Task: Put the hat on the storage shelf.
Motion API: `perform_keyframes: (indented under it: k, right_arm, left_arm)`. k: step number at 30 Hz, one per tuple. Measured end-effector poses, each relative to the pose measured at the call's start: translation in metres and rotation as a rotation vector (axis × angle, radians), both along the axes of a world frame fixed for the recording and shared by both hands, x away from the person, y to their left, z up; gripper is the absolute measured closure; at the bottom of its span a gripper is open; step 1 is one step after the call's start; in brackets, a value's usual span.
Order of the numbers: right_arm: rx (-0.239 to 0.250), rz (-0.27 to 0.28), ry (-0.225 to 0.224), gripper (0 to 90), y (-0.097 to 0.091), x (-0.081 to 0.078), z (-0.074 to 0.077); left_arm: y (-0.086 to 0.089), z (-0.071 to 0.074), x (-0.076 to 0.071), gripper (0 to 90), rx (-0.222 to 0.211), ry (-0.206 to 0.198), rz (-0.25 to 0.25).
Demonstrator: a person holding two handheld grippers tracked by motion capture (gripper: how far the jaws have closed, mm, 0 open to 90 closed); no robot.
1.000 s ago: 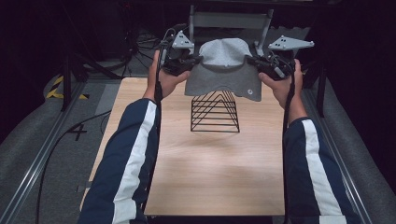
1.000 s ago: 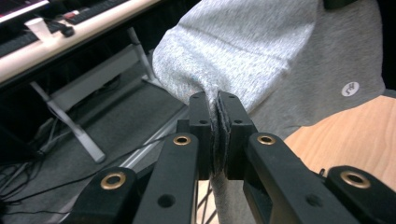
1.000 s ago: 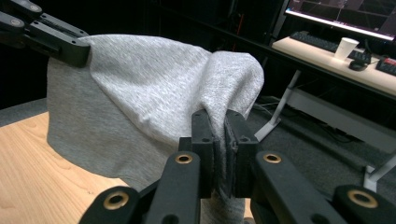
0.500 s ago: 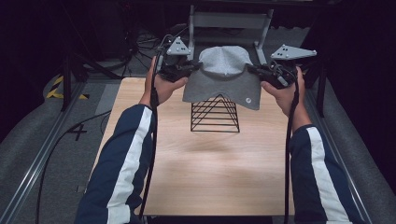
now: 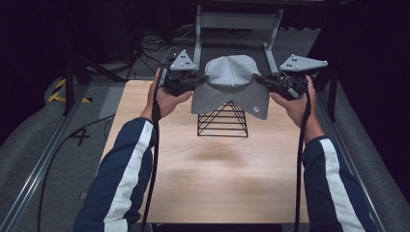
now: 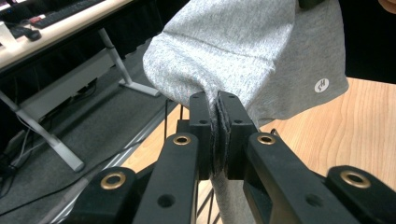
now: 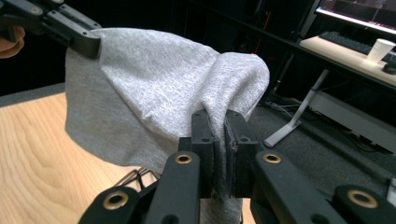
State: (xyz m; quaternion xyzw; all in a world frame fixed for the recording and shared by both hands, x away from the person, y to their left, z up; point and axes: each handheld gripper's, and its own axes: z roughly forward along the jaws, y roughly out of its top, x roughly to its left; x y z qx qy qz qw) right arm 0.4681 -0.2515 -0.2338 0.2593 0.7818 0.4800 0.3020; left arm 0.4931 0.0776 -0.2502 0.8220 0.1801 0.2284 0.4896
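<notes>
**Two grippers hold a grey garment stretched above a wire rack**

Two hand-held grippers share one load: a grey garment [image 5: 231,84] hangs between them over the far half of the wooden table [image 5: 217,183]. The left gripper [image 5: 198,81] sits at about ten o'clock from the table's middle, the right gripper [image 5: 261,81] at about two o'clock, and the cloth spans the gap from one to the other.

In the left gripper view the jaws are pressed together on a pinched fold of the garment's edge, with the fabric bunched between the pads and no gap left. The right gripper view shows the same: jaws clamped tight on a fold of the grey cloth.

The garment bulges upward in the middle and drapes down toward the person, its lower hem overlapping the top of a black wire rack [image 5: 223,121] that stands on the table at twelve o'clock from the centre. Whether the cloth rests on the rack's peak or hangs just clear of it cannot be told. A small round white logo [image 5: 256,109] sits near the garment's lower right corner.

The person's hands grip both tools, with dark blue, white-striped sleeves [image 5: 126,169] entering from six o'clock.
</notes>
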Motion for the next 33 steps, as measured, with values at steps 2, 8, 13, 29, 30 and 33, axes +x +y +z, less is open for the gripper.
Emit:
perform_keyframes:
  k: [2,8,13,29,30,33]
  right_arm:
    - [-0.006,0.003,0.010,84.1,0.001,0.000,-0.006]
    - [-0.016,0.005,0.046,84.1,-0.001,0.004,-0.027]
    - [-0.042,0.005,0.082,84.0,0.000,0.006,-0.046]
    - [-0.089,0.002,0.186,84.2,0.003,0.013,-0.107]
    - [-0.094,0.003,0.192,84.2,0.004,0.013,-0.111]
    - [-0.109,-0.003,0.217,84.3,0.005,0.016,-0.123]
  left_arm:
    - [0.000,-0.006,0.001,85.4,0.020,0.000,0.003]
    - [-0.002,-0.027,0.004,85.3,0.037,0.030,0.010]
    - [-0.003,-0.046,0.006,85.3,0.067,0.059,0.016]
    - [-0.004,-0.105,0.008,85.3,0.091,0.145,0.020]
    - [-0.005,-0.109,0.008,85.3,0.089,0.153,0.021]
    - [-0.008,-0.116,0.009,85.3,0.107,0.157,0.020]
